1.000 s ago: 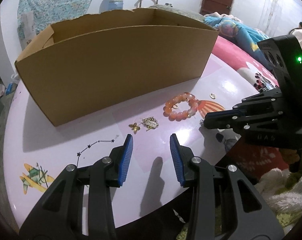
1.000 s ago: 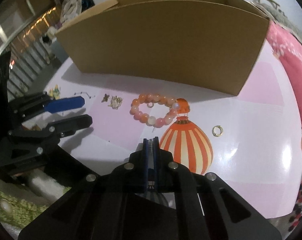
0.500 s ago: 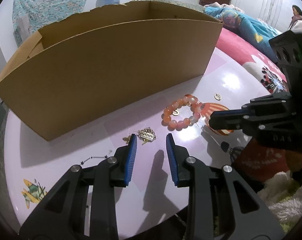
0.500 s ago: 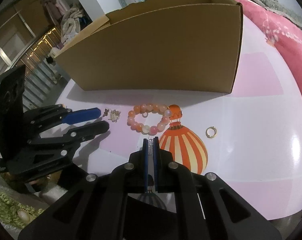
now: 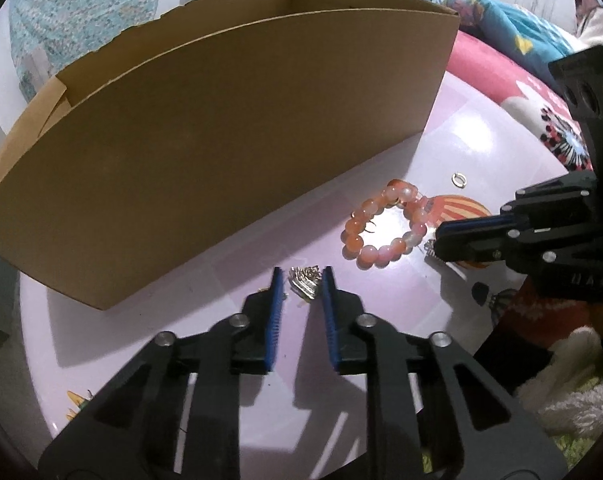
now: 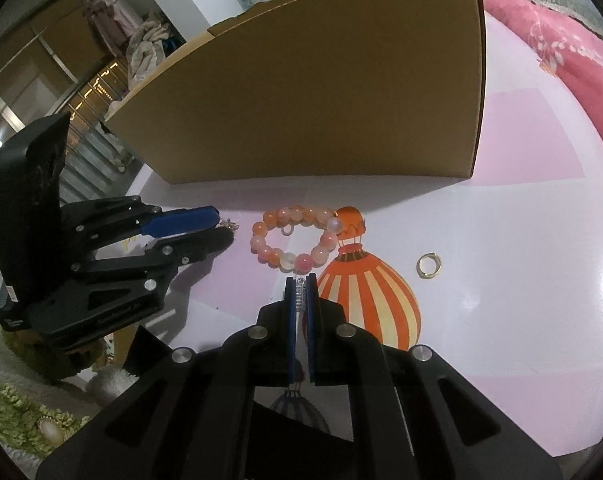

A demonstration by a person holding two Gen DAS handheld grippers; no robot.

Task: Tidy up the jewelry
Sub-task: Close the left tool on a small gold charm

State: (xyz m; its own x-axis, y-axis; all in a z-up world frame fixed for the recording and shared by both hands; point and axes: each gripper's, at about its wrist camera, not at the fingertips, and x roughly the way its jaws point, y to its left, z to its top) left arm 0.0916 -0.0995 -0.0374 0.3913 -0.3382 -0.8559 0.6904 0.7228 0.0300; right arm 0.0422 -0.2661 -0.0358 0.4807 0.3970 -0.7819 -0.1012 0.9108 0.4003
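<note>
Closing left gripper [image 5: 302, 280] jaws around gold filigree brooch [image 5: 303, 282]; right gripper [image 6: 300, 280] jaws pinching silver chain [image 6: 299, 294].

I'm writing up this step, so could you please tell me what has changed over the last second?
The left claw has advanced to the small gold brooch; its jaws are closing with the brooch between them. The right claw stays shut on a thin silver chain piece. The orange bead bracelet, small gold ring and brown cardboard box lie unmoved on the pink table.
</note>
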